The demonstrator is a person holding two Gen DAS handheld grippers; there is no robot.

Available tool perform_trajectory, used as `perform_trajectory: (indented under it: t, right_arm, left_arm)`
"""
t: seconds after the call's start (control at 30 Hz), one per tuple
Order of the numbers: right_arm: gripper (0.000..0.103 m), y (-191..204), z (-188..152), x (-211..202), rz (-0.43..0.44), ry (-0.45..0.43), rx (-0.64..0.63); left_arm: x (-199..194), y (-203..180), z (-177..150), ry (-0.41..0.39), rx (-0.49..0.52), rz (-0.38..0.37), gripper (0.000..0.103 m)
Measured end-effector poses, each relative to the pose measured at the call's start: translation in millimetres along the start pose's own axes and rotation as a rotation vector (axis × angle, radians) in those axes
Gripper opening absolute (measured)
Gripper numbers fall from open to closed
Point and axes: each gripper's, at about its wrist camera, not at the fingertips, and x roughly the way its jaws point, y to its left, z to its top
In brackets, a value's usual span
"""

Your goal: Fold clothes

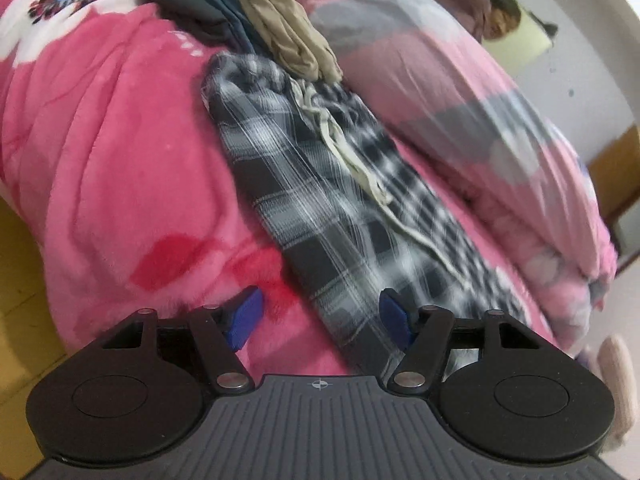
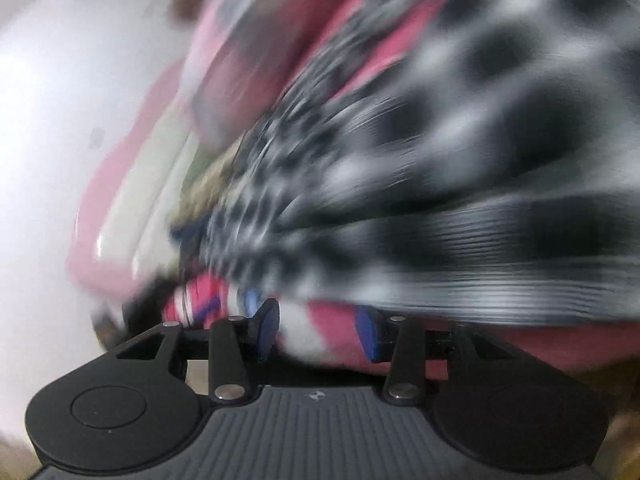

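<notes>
Your left gripper (image 1: 320, 320) sat lowest in its own view, its blue pads (image 1: 244, 322) spread apart with nothing pinched; the near end of the plaid garment (image 1: 320, 200) ran between them without either pad pressing on it. Left of that lay the pink floral blanket (image 1: 100, 160), bare and rumpled. Across the middle the plaid piece stretched away from you in a long strip, a pale drawstring (image 1: 348, 152) trailing down it, so it read as checked pyjama trousers. At its far end sat a heap of other clothes (image 1: 240, 20), dark, blue and tan. Right of it bulged a pink and grey striped quilt (image 1: 460, 100).

Your right gripper (image 2: 316, 332) also stood parted, holding nothing. Its view was badly smeared, so I could only guess that the checked cloth (image 2: 460, 140) filling the upper right was the same trousers, lying above and beyond the pads, with pink bedding (image 2: 336, 316) between them.

What could have gone wrong: closing low on so soft a bed might have caught blanket pile along with the hem, dragging the bedding up with the fold. The loose drawstring could have snagged or bunched inside the crease. With the right side blurred, its jaws might have closed short of the cloth edge and left the fold lopsided.
</notes>
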Motion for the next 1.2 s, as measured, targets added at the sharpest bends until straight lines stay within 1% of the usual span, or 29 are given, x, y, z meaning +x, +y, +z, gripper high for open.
perform_trajectory:
  t: [0.1, 0.13, 0.17, 0.2, 0.27, 0.33, 0.37, 0.43, 0.5, 0.53, 0.57, 0.63, 0.67, 0.73, 0.87, 0.97, 1.07, 1.2]
  right_arm:
    - [0.043, -24.7, -5.8, -12.9, 0.065, -0.074, 0.168]
    - [0.044, -28.6, -9.5, -15.7, 0.077, -0.092, 0.195]
    - [0.044, -31.9, -13.1, -18.3, 0.087, -0.109, 0.217]
    - [0.043, -35.1, -16.3, -20.4, 0.097, -0.124, 0.237]
    - [0.042, -41.1, -21.5, -24.8, 0.114, -0.153, 0.272]
    - [0.04, -45.1, -23.8, -21.1, 0.126, -0.173, 0.304]
    - [0.039, -45.7, -24.2, -17.6, 0.127, -0.179, 0.313]
    - [0.037, -47.6, -23.8, -16.1, 0.127, -0.192, 0.318]
    - [0.03, -47.6, -24.2, -13.9, 0.118, -0.199, 0.313]
    - [0.022, -48.0, -24.0, -13.7, 0.108, -0.2, 0.309]
    - [0.017, -49.6, -24.3, -15.6, 0.103, -0.201, 0.309]
    - [0.01, -48.2, -24.5, -14.7, 0.087, -0.202, 0.282]
    - [0.009, -46.8, -24.8, -13.5, 0.079, -0.203, 0.267]
    - [0.006, -42.2, -24.8, -13.9, 0.07, -0.209, 0.233]
    - [0.004, -31.6, -25.2, -16.9, 0.061, -0.205, 0.186]
    - [0.004, -24.1, -27.9, -19.7, 0.065, -0.181, 0.17]
    - [0.004, -17.3, -32.6, -19.1, 0.059, -0.139, 0.14]
    - [0.004, -20.9, -34.1, -7.7, 0.02, -0.089, 0.156]
  left_arm:
    - [-0.1, -0.5, -1.4, -0.024, -0.002, 0.01, 0.056]
    - [-0.1, -1.6, -1.7, -0.032, 0.01, 0.017, 0.051]
    - [0.1, -2.3, -2.1, -0.039, 0.022, 0.024, 0.046]
    - [0.7, -2.3, -2.6, -0.046, 0.031, 0.03, 0.045]
    - [2.0, -1.1, -3.8, -0.065, 0.047, 0.044, 0.032]
    - [5.1, -0.9, -5.7, -0.08, 0.06, 0.056, 0.026]
    - [6.2, -0.5, -6.7, -0.089, 0.064, 0.059, 0.021]
    - [6.5, 1.0, -8.4, -0.111, 0.069, 0.059, 0.018]
    - [6.9, 2.6, -9.6, -0.124, 0.065, 0.058, 0.015]
    - [6.9, 2.9, -9.9, -0.127, 0.062, 0.058, 0.013]
    - [6.7, 2.6, -9.9, -0.132, 0.063, 0.058, 0.01]
    - [6.7, 2.5, -8.9, -0.14, 0.057, 0.057, 0.005]
    - [7.0, 3.0, -8.1, -0.142, 0.048, 0.056, 0.003]
    - [7.5, 4.1, -6.8, -0.147, 0.028, 0.054, 0.0]
    - [0.3, 5.0, -6.7, -0.16, 0.002, 0.057, 0.0]
    - [-13.7, 8.0, -4.0, -0.183, -0.028, 0.055, 0.0]
    - [-21.8, 14.5, 1.4, -0.203, -0.036, 0.059, 0.0]
    - [-14.5, 26.0, 4.3, -0.158, -0.078, 0.074, 0.0]
